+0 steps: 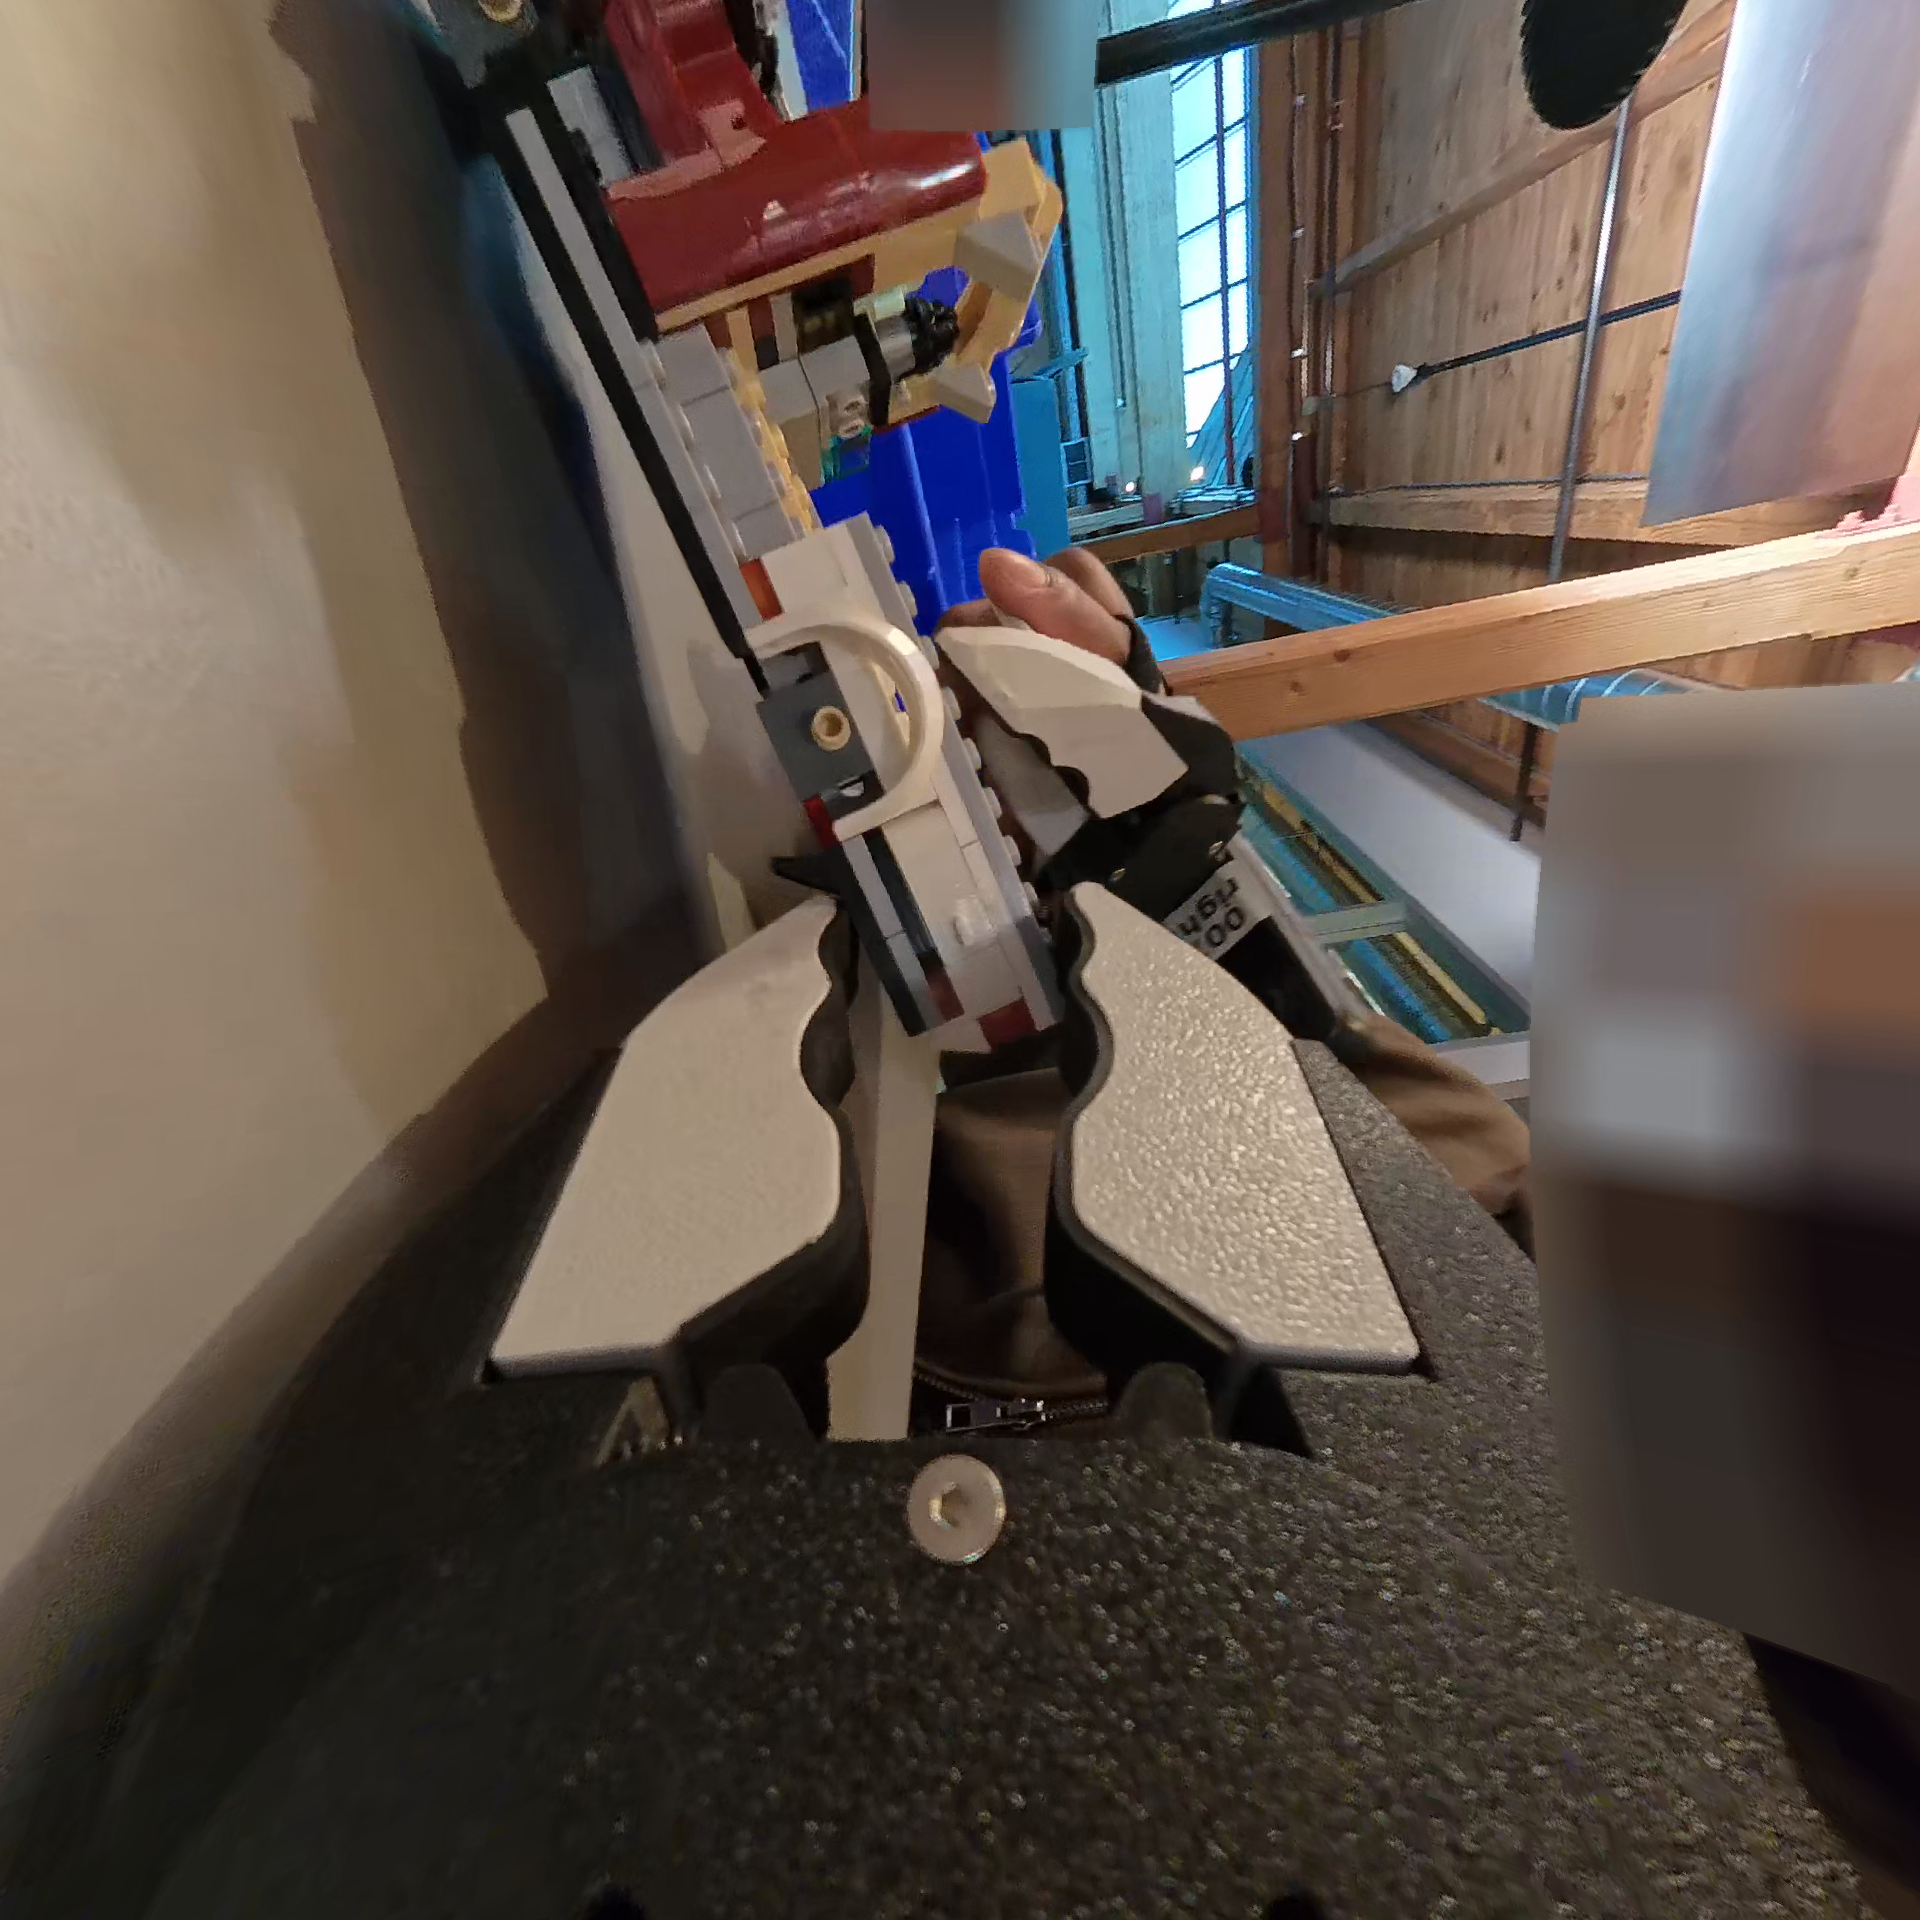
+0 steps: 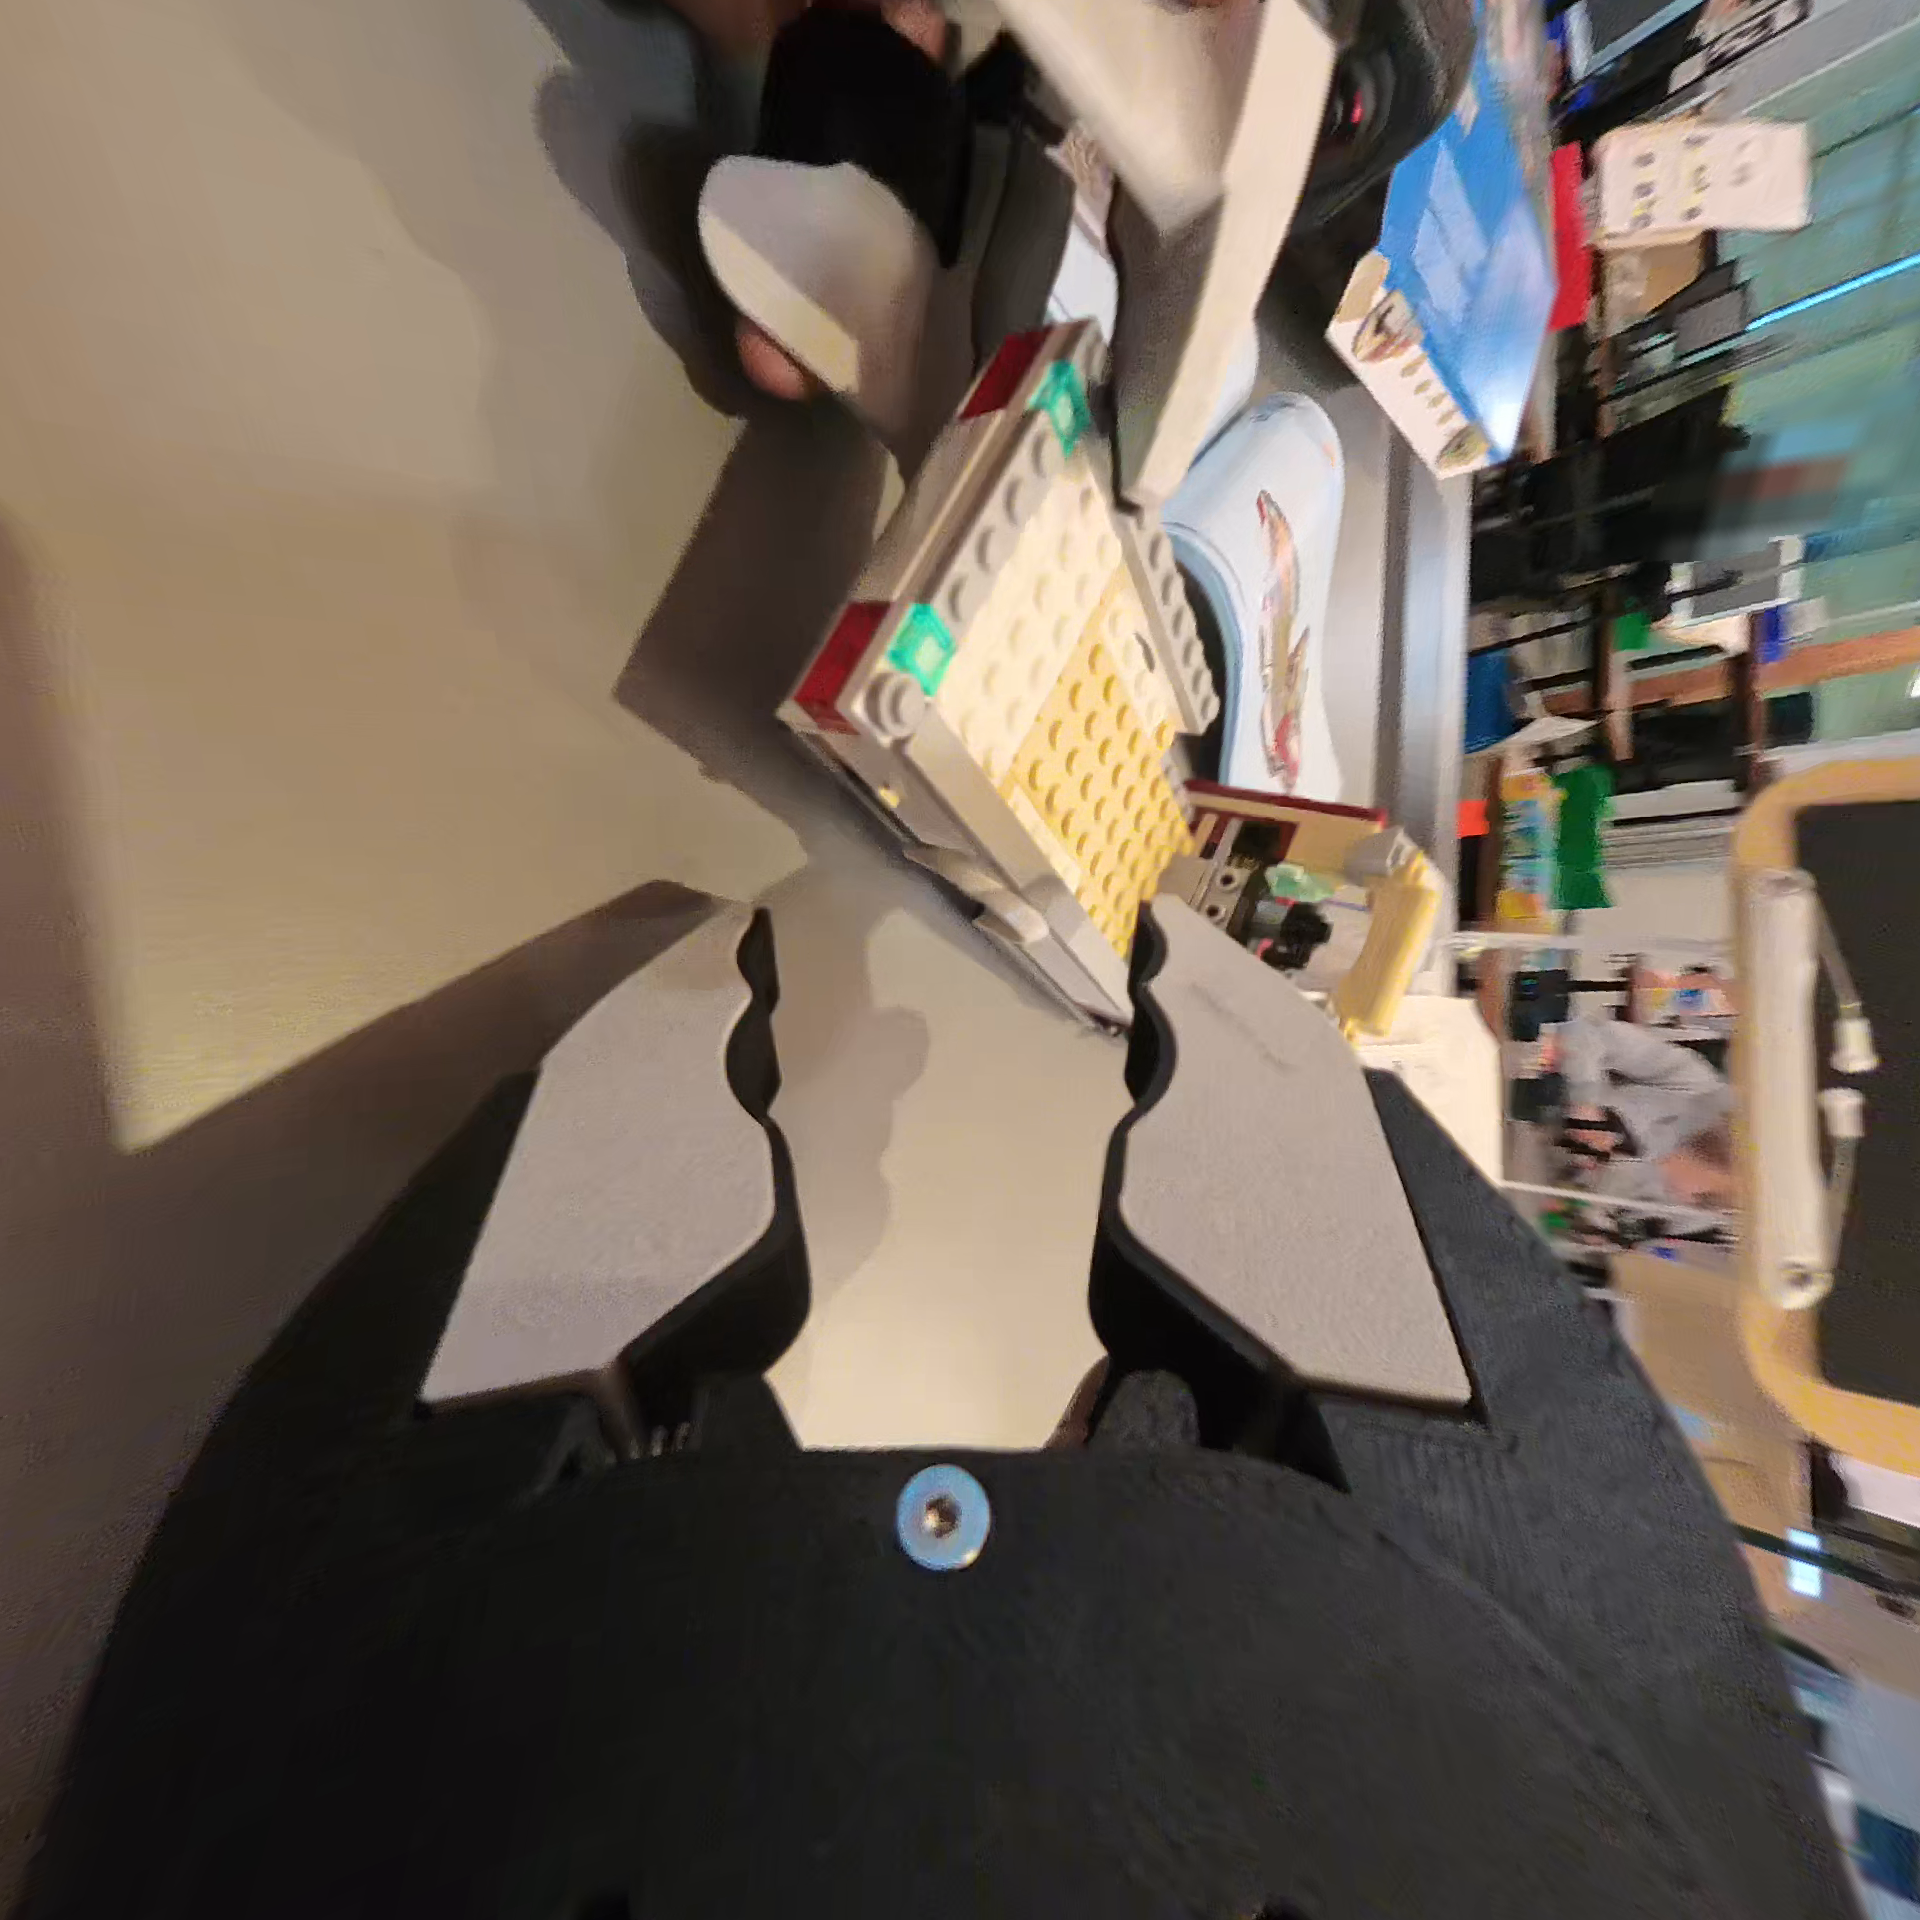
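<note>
Brick model (image 1: pixel 940 883): white, grey and dark-red build with a studded tan plate, raised on edge against the pale tabletop (image 1: pixel 208 623). A white curved arch piece sits on its near end.

My left gripper (image 1: pixel 951 914) has that near end between its fingers; both pads press on the white-and-grey block, closed about halfway on it.

My right gripper (image 2: pixel 951 935) stands wide open with only bare tabletop between the fingers. Its right finger (image 2: pixel 1195 997) is just beside the model's lower edge; I cannot tell if it touches. The view is motion-blurred.

From the left camera, the right gripper's white fingers show just beyond the model, close to its studded side, with a gloved hand (image 1: pixel 1070 603) behind.

Farther out: a red and tan brick assembly (image 1: pixel 831 208), blue bins (image 1: pixel 935 468), a wooden rail (image 1: pixel 1558 623), timber wall. Right view shows a blue box (image 2: pixel 1455 281) and cluttered shelves.
</note>
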Available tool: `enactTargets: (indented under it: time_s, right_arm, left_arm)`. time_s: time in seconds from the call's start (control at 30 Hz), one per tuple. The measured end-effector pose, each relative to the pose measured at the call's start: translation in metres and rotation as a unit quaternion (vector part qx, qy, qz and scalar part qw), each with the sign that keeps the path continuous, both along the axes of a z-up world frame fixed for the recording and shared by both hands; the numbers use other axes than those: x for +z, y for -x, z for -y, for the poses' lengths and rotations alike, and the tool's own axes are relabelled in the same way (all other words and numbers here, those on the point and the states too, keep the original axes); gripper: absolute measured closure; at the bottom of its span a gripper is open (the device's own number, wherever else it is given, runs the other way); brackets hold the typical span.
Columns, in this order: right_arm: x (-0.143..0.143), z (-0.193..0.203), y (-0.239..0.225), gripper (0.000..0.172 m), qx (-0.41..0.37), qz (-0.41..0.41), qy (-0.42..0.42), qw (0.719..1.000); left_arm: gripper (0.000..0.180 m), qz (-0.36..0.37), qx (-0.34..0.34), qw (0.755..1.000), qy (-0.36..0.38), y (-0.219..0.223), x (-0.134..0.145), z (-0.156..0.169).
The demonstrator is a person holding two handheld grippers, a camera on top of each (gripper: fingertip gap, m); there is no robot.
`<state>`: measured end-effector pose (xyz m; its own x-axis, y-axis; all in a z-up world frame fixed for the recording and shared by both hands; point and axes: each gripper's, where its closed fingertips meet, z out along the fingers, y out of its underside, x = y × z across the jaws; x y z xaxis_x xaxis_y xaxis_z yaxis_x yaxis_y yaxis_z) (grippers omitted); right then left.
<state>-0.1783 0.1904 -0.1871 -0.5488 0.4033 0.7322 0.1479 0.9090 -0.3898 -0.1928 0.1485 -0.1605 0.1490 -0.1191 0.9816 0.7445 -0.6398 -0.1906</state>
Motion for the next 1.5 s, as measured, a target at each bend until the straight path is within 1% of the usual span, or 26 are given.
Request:
enactTargets:
  time_s: [0.1, 0.2, 0.27, 0.3, 0.37, 0.47, 0.57, 0.6, 0.63, 0.7, 0.77, 0.83, 0.93, 1.07, 1.2, 1.33, 1.5]
  right_arm:
    - [0.005, 0.004, 0.01, 0.11, 0.01, -0.06, -0.032, 0.998]
    - [0.011, 0.011, 0.017, 0.126, 0.02, -0.116, -0.062, 0.991]
    - [0.011, 0.012, 0.019, 0.14, 0.018, -0.133, -0.083, 0.987]
    - [0.013, 0.012, 0.021, 0.142, 0.01, -0.143, -0.086, 0.986]
    - [0.016, 0.012, 0.022, 0.142, -0.001, -0.145, -0.075, 0.987]
    - [0.021, 0.015, 0.023, 0.143, -0.01, -0.152, -0.063, 0.986]
    - [0.023, 0.016, 0.024, 0.143, -0.02, -0.156, -0.067, 0.985]
    - [0.023, 0.016, 0.024, 0.143, -0.024, -0.156, -0.07, 0.985]
    - [0.023, 0.015, 0.025, 0.143, -0.029, -0.156, -0.072, 0.985]
    - [0.023, 0.012, 0.026, 0.143, -0.039, -0.156, -0.077, 0.984]
    - [0.022, 0.009, 0.027, 0.143, -0.05, -0.153, -0.078, 0.984]
    - [0.022, 0.009, 0.027, 0.143, -0.06, -0.152, -0.08, 0.983]
    - [0.024, 0.016, 0.027, 0.144, -0.06, -0.157, -0.083, 0.982]
    - [0.022, 0.022, 0.025, 0.144, -0.051, -0.161, -0.096, 0.981]
    - [0.022, 0.026, 0.024, 0.144, -0.046, -0.163, -0.098, 0.981]
    - [0.019, 0.03, 0.024, 0.143, -0.044, -0.161, -0.105, 0.98]
    - [0.016, 0.032, 0.024, 0.143, -0.044, -0.149, -0.093, 0.983]
  left_arm:
    - [0.143, 0.028, -0.005, 1.0, -0.007, -0.004, 0.002, 0.0]
    - [0.142, 0.038, -0.009, 0.999, -0.017, -0.007, 0.006, -0.001]
    - [0.141, 0.043, 0.004, 0.999, -0.025, -0.003, 0.01, -0.002]
    - [0.14, 0.044, 0.012, 0.999, -0.028, 0.0, 0.011, -0.002]
    - [0.138, 0.039, 0.032, 0.998, -0.036, 0.002, 0.013, -0.002]
    - [0.127, 0.039, 0.06, 0.997, -0.03, 0.005, 0.012, -0.001]
    - [0.12, 0.045, 0.086, 0.995, -0.022, 0.008, 0.011, 0.0]
    - [0.113, 0.046, 0.093, 0.994, -0.022, 0.009, 0.012, 0.0]
    - [0.108, 0.044, 0.098, 0.994, -0.021, 0.009, 0.012, 0.001]
    - [0.105, 0.029, 0.114, 0.993, -0.02, 0.01, 0.012, 0.003]
    - [0.106, 0.006, 0.121, 0.993, -0.016, 0.004, 0.01, 0.003]
    - [0.106, -0.009, 0.108, 0.994, -0.009, -0.008, 0.005, 0.001]
    - [0.113, 0.002, 0.101, 0.995, -0.012, -0.017, 0.003, -0.004]
    - [0.123, 0.023, 0.11, 0.993, -0.03, -0.018, 0.007, -0.006]
    - [0.124, 0.023, 0.129, 0.991, -0.034, -0.013, 0.008, -0.006]
    - [0.135, 0.017, 0.144, 0.989, -0.03, -0.012, 0.007, -0.004]
    - [0.135, -0.011, 0.15, 0.988, -0.029, -0.014, 0.005, -0.004]
